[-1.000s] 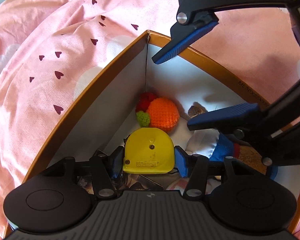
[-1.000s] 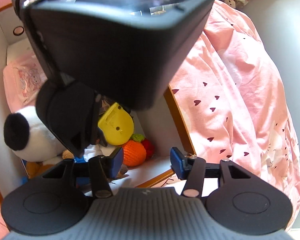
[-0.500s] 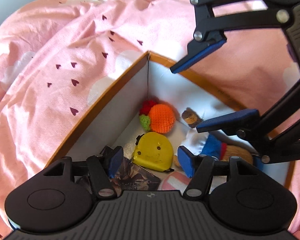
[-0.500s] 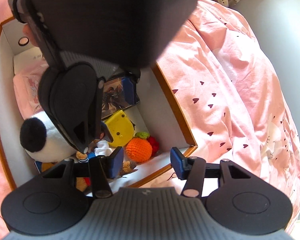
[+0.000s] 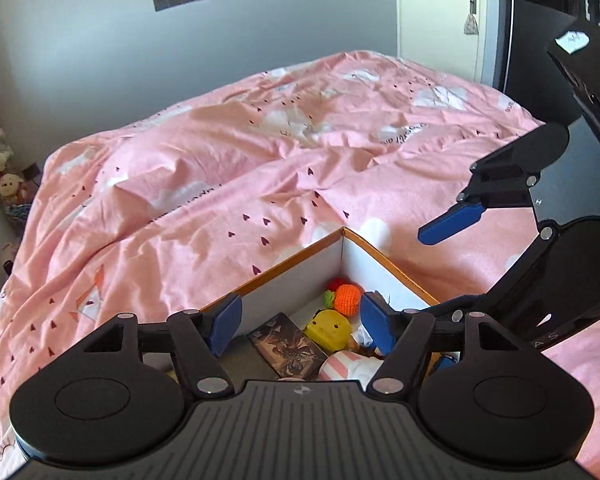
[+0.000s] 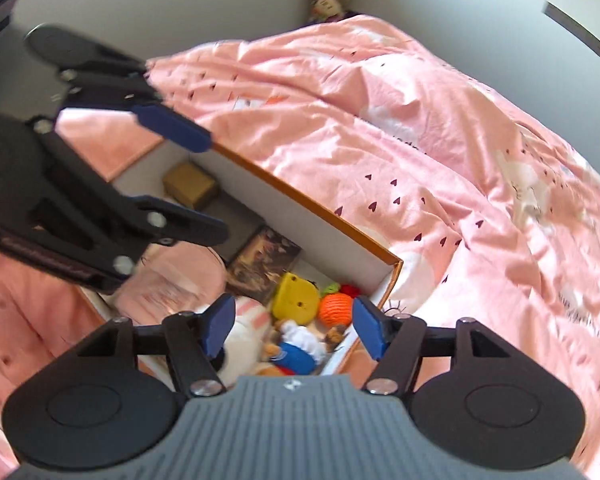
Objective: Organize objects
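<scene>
Both claws hang above the open box [image 5: 284,268] on the pink bed [image 5: 228,152], and neither grips a thing: the left claw [image 5: 300,322] is spreading its jaws with only air between them, and the right claw [image 6: 290,326] is widening too, empty as well. Down in the box's corner the yellow tape measure [image 6: 295,299] lies flat beside the orange knitted ball [image 6: 336,308], the dark book [image 6: 264,262] and the little doll [image 6: 296,350], packed close so the toys stay gathered in one place. That looks like a drop-off done, to my eye.
</scene>
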Motion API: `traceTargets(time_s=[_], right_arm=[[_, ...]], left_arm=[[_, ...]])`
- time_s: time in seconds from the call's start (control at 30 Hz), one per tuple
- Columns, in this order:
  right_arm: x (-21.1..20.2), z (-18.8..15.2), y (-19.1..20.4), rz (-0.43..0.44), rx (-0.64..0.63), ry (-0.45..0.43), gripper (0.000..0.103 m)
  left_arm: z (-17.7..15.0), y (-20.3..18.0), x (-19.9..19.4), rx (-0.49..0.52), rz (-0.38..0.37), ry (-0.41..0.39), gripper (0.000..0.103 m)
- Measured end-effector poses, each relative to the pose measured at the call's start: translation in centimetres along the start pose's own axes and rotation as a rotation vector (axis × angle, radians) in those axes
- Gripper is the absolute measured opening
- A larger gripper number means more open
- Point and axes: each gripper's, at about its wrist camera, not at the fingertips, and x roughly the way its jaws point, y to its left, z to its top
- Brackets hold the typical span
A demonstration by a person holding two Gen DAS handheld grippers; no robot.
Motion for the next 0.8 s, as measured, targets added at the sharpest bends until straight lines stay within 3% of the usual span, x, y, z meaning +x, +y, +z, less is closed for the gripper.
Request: traceTargets(time_s=[0.2,0.4,0.57,0.8], right_arm=[[-1.5,-0.7,2.6,-0.044,0.149,-0.149,0.085],[-3.2,-2.5,5.1,-0.095,0.294,-0.289,0.09],[-3.3,-4.7,6.5,-0.136,0.436,-0.363,0.091],[-2.5,-7.8,8.9,-0.203,0.483,-0.414,0.091]], left_arm=[[-1.6,0.1,-5.1,-0.066,0.102,-0.083,0.091],[-4.5,-0.2,-7.5,-0.225,0.294,-0.203,0.092],[-7.8,-1.3,-6.6,-0.373,0.302,-0.248,0.092],[-11.2,-2.9,-3.8,-0.424,0.305,-0.165,0.092]])
